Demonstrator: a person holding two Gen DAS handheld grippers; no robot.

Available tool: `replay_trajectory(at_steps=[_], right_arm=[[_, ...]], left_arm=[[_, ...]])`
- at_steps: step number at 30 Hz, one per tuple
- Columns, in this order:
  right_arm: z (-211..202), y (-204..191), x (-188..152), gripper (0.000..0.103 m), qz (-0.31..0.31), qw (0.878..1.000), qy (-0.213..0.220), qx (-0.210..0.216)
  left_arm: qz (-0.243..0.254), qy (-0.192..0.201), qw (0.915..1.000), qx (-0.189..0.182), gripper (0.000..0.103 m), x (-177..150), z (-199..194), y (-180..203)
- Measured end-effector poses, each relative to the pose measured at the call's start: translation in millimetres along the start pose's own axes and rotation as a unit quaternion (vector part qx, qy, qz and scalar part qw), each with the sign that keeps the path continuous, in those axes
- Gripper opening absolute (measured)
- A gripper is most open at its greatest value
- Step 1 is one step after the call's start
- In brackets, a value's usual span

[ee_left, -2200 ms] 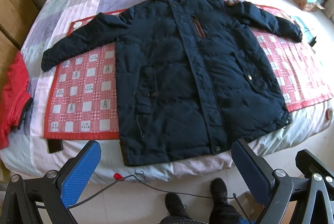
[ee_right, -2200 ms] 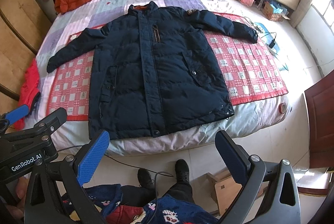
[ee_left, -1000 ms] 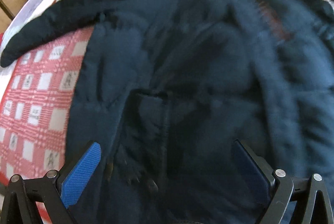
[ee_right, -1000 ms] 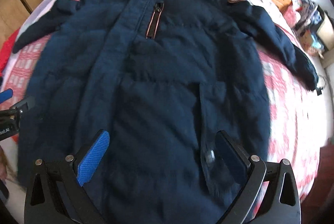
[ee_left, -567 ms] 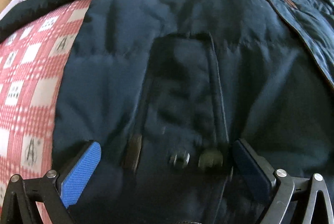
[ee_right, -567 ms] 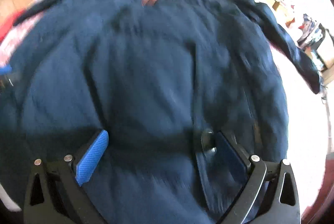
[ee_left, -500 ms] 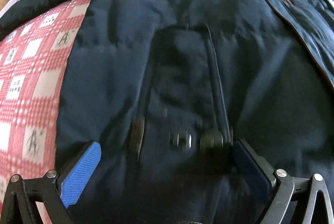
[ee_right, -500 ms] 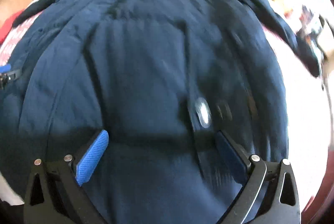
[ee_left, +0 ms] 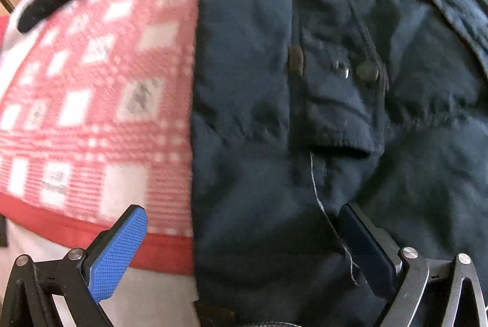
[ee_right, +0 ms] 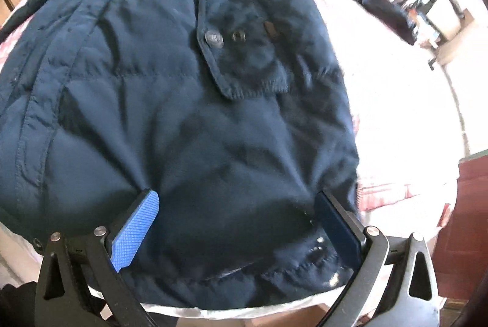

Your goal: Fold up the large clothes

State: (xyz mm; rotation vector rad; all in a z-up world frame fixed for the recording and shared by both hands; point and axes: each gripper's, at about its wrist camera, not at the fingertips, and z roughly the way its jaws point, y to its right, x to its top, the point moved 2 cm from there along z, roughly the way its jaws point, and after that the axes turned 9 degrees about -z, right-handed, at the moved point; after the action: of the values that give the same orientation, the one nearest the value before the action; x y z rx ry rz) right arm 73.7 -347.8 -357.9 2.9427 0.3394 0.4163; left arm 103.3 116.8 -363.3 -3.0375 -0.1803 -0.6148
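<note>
The navy padded jacket (ee_right: pixel 189 101) lies flat, front up, over a red-and-white checked blanket (ee_left: pixel 100 101) on the bed, likely spread so its hem can be lifted. The left gripper (ee_left: pixel 244 238) is spread wide, straddling the jacket's side edge at 6 o'clock; the right gripper (ee_right: pixel 235 223) is equally spread over the hem. Quilted, puffy fabric carries 2 snap-fastened flap pockets (ee_right: pixel 244 52).

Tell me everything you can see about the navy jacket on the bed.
The navy jacket is a puffy, quilted coat lying face-up, closed down the front, on a red checked blanket. It has flap pockets with snap buttons, a chest zip with orange trim and sleeves spread outward. Both open grippers, left and right, straddle its bottom hem corners.
</note>
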Motion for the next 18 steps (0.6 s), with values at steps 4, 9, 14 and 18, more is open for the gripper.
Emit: replay_trajectory(at_steps=[4, 9, 14, 18], right_arm=[[-23, -49, 24, 0.103, -0.071, 0.995, 0.051, 0.052], [-6, -100, 18, 0.103, -0.236, 0.968, 0.044, 0.072], [17, 12, -12, 0.103, -0.125, 0.991, -0.008, 0.052], [26, 92, -32, 0.103, -0.042, 0.996, -0.070, 0.022]], left_arm=[[-0.001, 0.013, 0.9987, -0.049, 0.103, 2, -13, 23], [0.004, -0.016, 0.9994, -0.032, 0.103, -17, 10, 24], [-0.074, -0.036, 0.9966, 0.003, 0.103, -28, 17, -33], [-0.098, -0.049, 0.9931, 0.042, 0.103, -30, 9, -47]])
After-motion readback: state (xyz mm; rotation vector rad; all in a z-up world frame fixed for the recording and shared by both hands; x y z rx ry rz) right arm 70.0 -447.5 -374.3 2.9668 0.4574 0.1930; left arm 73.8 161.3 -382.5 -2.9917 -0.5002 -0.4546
